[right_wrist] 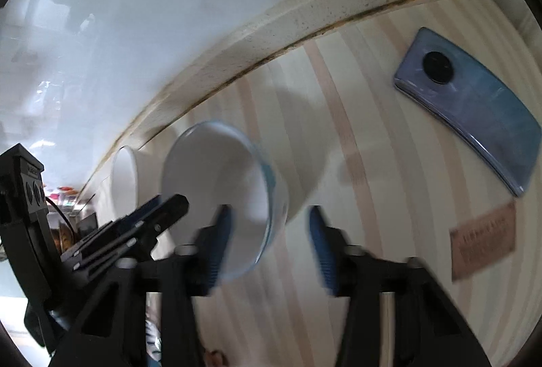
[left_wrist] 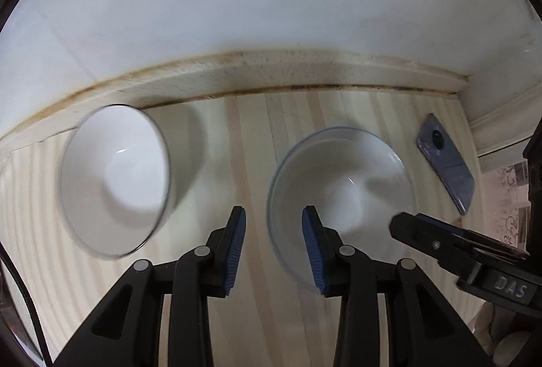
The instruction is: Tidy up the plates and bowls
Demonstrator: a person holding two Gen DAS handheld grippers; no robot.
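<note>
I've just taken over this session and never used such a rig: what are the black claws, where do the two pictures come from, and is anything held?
No robot arm here: a person holds a two-finger gripper in each hand, each with a fisheye camera looking along its fingers. One picture comes from the left gripper, the other from the right gripper. On the striped wooden counter by the white wall stand a plain white bowl and a blue-rimmed bowl. A phone lies face down, with a small card nearby. Both grippers are open and hold nothing.

Right hand-held gripper (right_wrist: 267, 245) stood open astride the bowl (right_wrist: 223, 184) rim; phone (right_wrist: 474, 116) lay on the bench (right_wrist: 389, 197).
</note>
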